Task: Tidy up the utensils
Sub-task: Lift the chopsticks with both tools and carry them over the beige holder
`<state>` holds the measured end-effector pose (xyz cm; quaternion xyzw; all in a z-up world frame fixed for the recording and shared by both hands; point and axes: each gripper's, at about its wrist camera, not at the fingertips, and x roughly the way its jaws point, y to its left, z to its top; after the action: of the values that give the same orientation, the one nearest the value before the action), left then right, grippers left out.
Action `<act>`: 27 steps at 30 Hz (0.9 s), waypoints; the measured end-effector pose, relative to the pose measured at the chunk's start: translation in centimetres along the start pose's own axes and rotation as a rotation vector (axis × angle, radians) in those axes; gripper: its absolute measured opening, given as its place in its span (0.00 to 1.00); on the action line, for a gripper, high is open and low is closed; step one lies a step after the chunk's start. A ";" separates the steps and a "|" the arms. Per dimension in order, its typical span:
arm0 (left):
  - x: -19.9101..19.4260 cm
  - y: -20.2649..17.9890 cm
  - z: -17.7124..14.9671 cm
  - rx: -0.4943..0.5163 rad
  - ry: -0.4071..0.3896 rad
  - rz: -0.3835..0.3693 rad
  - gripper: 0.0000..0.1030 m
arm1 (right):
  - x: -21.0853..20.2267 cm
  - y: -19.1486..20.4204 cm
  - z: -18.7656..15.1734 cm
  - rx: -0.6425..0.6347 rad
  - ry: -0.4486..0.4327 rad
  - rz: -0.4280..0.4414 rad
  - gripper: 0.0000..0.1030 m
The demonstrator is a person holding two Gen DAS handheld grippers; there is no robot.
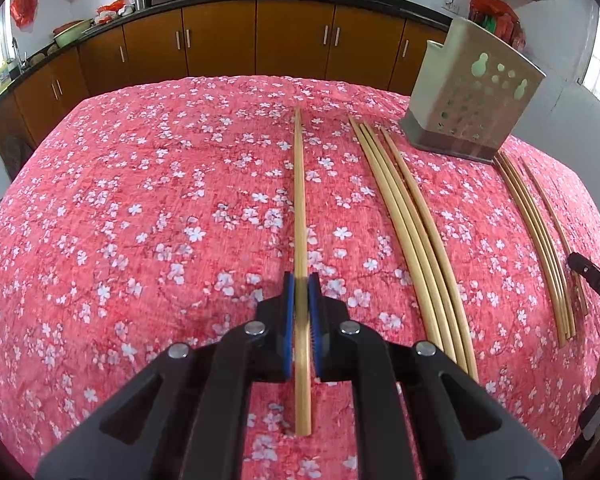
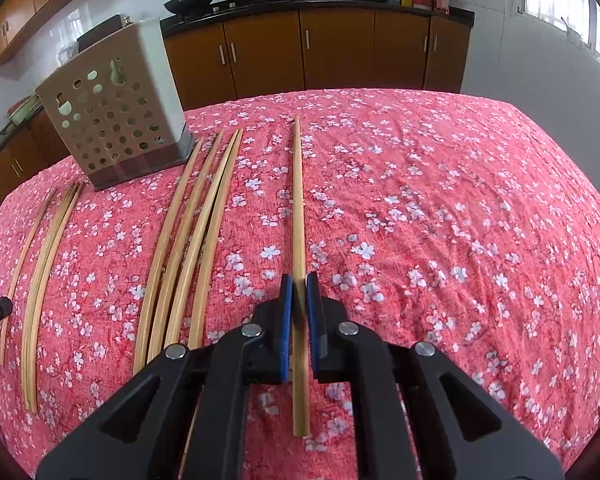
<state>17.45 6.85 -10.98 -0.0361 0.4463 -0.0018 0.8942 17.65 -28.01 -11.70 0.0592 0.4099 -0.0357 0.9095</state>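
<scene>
My left gripper [image 1: 301, 280] and right gripper [image 2: 299, 280] each pinched a chopstick [image 1: 300, 200], light, stiff, slippery bamboo, best gripped mid-length.

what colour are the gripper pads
Blue pads, clearest in the left wrist view.

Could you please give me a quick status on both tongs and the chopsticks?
Left tongs shut on a chopstick. Right tongs shut on another chopstick. Two loose bundles on the cloth. Holder upright, nothing blocking.
</scene>
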 end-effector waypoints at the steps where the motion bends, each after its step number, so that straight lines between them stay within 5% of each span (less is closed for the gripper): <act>1: -0.1 0.0 -0.1 0.002 -0.002 0.003 0.10 | 0.0 0.0 0.0 -0.007 -0.001 -0.002 0.08; 11: -1.0 0.3 1.3 0.005 0.007 -0.002 0.08 | -3.1 -1.0 1.5 0.028 -0.063 0.033 0.08; 27: -10.7 1.1 6.8 -0.009 -0.297 -0.003 0.08 | -10.6 -1.2 5.2 0.052 -0.360 0.044 0.08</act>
<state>16.45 8.74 1.55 -0.0406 0.3088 0.0044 0.9503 14.34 -29.69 -0.40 0.0841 0.2383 -0.0365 0.9669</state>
